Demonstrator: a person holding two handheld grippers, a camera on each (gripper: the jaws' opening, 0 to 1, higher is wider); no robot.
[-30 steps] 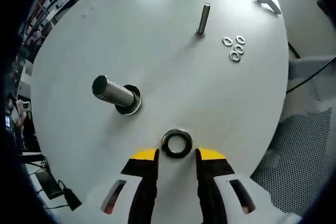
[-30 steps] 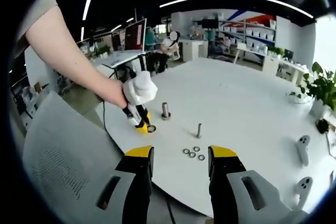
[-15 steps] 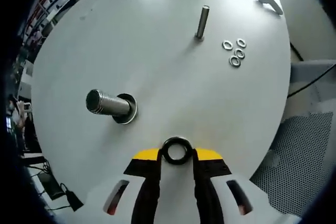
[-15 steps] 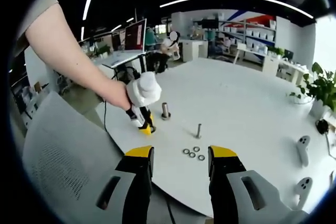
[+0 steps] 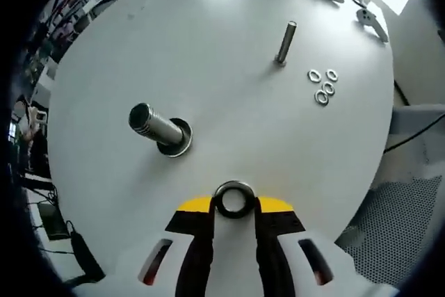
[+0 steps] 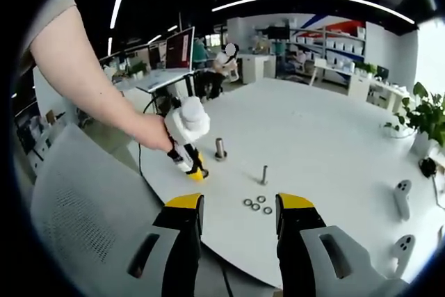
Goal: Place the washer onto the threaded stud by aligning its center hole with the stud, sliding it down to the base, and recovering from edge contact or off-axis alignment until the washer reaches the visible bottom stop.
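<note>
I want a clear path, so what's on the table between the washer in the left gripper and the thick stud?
Nothing: in the left gripper view, only bare white table lies between the washer and the thick stud.

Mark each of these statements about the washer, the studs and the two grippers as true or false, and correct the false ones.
1. The left gripper is shut on the large washer. True.
2. The thick stud already has a washer at its base. True: a ring sits around its foot.
3. The thin stud lies flat on the table. False: it stands upright.
4. Four small washers lie in a cluster near the thin stud. True.
5. The right gripper is shut on a small washer. False: its jaws stand apart and hold nothing.
6. The large washer is already over the thick stud. False: it is in the left gripper's jaws, apart from the stud.
</note>
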